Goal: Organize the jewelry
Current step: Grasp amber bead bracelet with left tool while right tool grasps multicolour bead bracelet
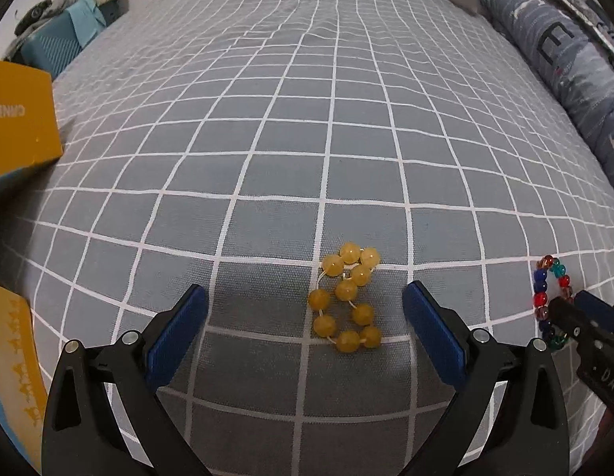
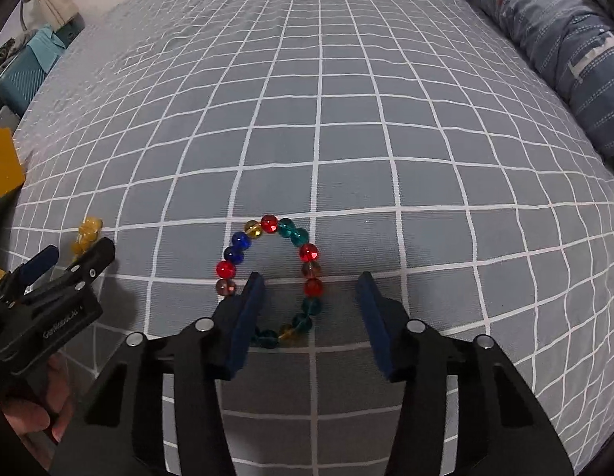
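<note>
A bracelet of yellow beads lies bunched on the grey checked bedsheet. My left gripper hangs over it, open, with the beads between its blue pads and touching neither. A bracelet of red, blue, teal and amber beads lies in a loop to the right. My right gripper is open; its left finger stands inside the loop and hides part of it, while the loop's right side lies between the pads, untouched. Each view shows the other gripper at its edge: right gripper, left gripper.
A yellow box sits at the bed's left edge, with another yellow printed piece nearer me. A teal case stands beyond the bed's far left corner. A blue patterned pillow runs along the right side.
</note>
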Available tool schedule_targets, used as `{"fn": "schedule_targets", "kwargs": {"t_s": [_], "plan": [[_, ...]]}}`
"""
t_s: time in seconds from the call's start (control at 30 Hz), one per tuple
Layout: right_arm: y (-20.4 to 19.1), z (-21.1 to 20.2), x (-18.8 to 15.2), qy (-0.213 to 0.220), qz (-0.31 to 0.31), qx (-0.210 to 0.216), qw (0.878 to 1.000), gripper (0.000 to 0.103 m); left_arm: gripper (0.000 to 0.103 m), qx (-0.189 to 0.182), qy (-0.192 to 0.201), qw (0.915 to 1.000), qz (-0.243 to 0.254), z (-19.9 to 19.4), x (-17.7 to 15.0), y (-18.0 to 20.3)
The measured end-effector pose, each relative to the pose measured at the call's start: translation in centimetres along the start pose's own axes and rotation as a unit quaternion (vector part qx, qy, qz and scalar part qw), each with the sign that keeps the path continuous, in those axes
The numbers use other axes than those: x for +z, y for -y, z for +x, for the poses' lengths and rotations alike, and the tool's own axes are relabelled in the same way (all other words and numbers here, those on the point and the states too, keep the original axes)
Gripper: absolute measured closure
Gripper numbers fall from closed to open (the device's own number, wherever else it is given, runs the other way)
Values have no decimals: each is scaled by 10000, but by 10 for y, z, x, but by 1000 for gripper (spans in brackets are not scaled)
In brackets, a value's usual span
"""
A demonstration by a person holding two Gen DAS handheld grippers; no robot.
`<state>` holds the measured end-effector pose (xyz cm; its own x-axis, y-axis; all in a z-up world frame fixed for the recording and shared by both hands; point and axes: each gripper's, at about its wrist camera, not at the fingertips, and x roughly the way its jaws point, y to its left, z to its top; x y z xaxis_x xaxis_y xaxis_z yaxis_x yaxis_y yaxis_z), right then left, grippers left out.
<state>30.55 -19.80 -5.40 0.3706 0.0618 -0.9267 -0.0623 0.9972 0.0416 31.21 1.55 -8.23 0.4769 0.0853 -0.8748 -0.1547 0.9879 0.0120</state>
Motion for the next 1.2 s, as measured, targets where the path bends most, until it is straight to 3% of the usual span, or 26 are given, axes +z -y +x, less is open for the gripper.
{"fn": "schedule_targets", "kwargs": {"t_s": [0.13, 0.23, 0.33, 0.53, 0.63, 1.2], "plan": [[1, -2, 3, -33, 51, 48, 10000, 76, 12, -48, -38, 10000, -30, 1, -1, -2], [1, -2, 3, -63, 71, 10, 10000, 89, 23, -55, -86, 9999, -66, -1, -3, -2], [2, -4, 2, -86, 43, 53, 9999, 93, 40, -97, -101, 9999, -64, -4, -3, -2], [2, -3, 3, -87, 149, 102, 9998, 94, 86, -118, -88, 9997, 211, -10, -3, 3], [2, -5, 2, -57, 151, 95, 9998, 94, 88, -47, 17, 9992, 390, -13, -7, 8], [2, -40, 1, 131, 374, 238, 9989, 94, 88, -221, -25, 9995, 209, -47, -5, -3]]}}
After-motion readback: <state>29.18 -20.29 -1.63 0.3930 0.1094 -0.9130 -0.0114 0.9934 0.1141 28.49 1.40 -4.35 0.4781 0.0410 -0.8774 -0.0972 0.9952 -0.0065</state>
